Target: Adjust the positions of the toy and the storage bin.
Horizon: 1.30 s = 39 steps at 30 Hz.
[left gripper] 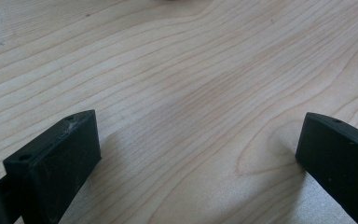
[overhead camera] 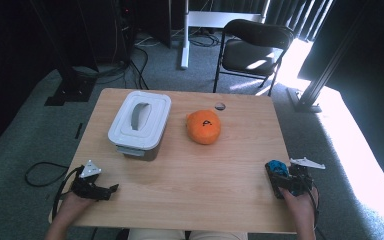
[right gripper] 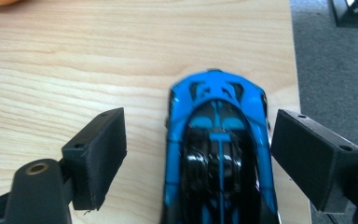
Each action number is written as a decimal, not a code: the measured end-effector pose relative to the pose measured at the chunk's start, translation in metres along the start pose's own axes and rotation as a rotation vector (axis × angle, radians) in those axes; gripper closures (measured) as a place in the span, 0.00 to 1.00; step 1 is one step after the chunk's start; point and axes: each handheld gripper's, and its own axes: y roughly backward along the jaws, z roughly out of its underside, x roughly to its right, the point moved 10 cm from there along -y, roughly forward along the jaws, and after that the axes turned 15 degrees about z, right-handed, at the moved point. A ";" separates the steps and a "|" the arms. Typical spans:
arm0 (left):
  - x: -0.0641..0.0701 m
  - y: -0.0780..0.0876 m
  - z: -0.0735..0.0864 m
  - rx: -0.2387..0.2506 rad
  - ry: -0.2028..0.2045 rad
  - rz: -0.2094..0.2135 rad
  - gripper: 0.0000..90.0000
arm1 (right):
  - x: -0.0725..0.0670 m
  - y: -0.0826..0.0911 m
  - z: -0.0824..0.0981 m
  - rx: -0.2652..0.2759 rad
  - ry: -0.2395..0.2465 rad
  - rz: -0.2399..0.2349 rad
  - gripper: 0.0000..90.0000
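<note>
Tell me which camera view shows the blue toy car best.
The right gripper view: the blue toy car lies large between the open jaws, its blue body and black top clear, near the table edge. The high view shows just a small blue patch at the right gripper.

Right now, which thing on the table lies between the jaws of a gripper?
The blue toy car, between the right gripper's open jaws; lidded box and orange ball sit farther off.

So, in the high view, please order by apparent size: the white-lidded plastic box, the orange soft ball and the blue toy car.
1. White-lidded plastic box
2. Orange soft ball
3. Blue toy car, partly hidden by the right gripper
</note>
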 end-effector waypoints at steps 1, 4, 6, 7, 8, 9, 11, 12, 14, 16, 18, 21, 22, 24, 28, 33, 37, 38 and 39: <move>0.000 0.000 0.000 0.000 0.000 0.000 0.00 | -0.003 0.000 -0.005 0.008 0.010 0.000 0.20; 0.000 0.000 0.000 0.000 0.000 0.000 0.00 | -0.007 0.001 -0.011 0.023 0.020 -0.009 0.21; 0.000 0.000 0.000 0.000 0.000 0.000 0.00 | -0.013 0.000 -0.016 0.027 0.029 -0.034 0.22; 0.000 0.000 0.000 0.000 0.000 0.000 0.00 | -0.014 0.000 -0.018 0.035 0.036 -0.029 0.22; 0.000 0.000 0.000 0.000 0.000 0.000 0.00 | -0.020 -0.002 -0.021 0.033 0.046 -0.042 0.21; 0.000 0.000 0.000 0.000 0.000 0.000 0.00 | -0.021 -0.002 -0.023 0.039 0.049 -0.039 0.21; 0.000 0.000 0.000 0.000 0.000 0.000 0.00 | -0.028 -0.004 -0.027 0.037 0.061 -0.059 0.20; 0.000 0.000 0.000 0.000 0.000 0.000 0.00 | -0.031 -0.005 -0.029 0.043 0.068 -0.055 0.20; 0.000 0.000 0.000 0.000 0.000 0.000 0.00 | -0.039 -0.006 -0.033 0.042 0.084 -0.076 0.20; 0.000 0.000 0.000 0.000 0.000 0.000 0.00 | -0.047 -0.008 -0.038 0.051 0.097 -0.089 0.20; 0.000 0.000 0.000 0.000 0.000 0.000 0.00 | -0.053 -0.010 -0.042 0.052 0.104 -0.094 0.20; 0.000 0.000 0.000 -0.001 0.000 0.000 0.00 | -0.061 -0.013 -0.046 0.052 0.109 -0.118 0.20; 0.000 0.000 0.000 -0.001 0.000 0.000 0.00 | -0.068 -0.015 -0.050 0.052 0.112 -0.131 0.20; 0.000 0.000 0.000 -0.002 0.000 0.000 0.00 | -0.074 -0.018 -0.055 0.056 0.117 -0.137 0.20; 0.000 0.000 0.000 -0.001 -0.002 -0.001 0.00 | -0.088 -0.024 -0.066 0.052 0.133 -0.170 0.20; 0.000 0.000 0.000 -0.001 0.000 0.000 0.00 | -0.104 -0.033 -0.077 0.046 0.151 -0.200 0.21; 0.000 0.000 0.000 -0.001 0.000 0.000 0.00 | -0.120 -0.037 -0.086 0.054 0.158 -0.224 0.23; 0.000 0.000 0.000 -0.001 0.000 0.000 0.00 | -0.124 -0.038 -0.088 0.054 0.160 -0.226 0.23; 0.000 0.000 0.000 -0.001 0.000 0.000 0.00 | -0.127 -0.038 -0.090 0.055 0.167 -0.234 0.23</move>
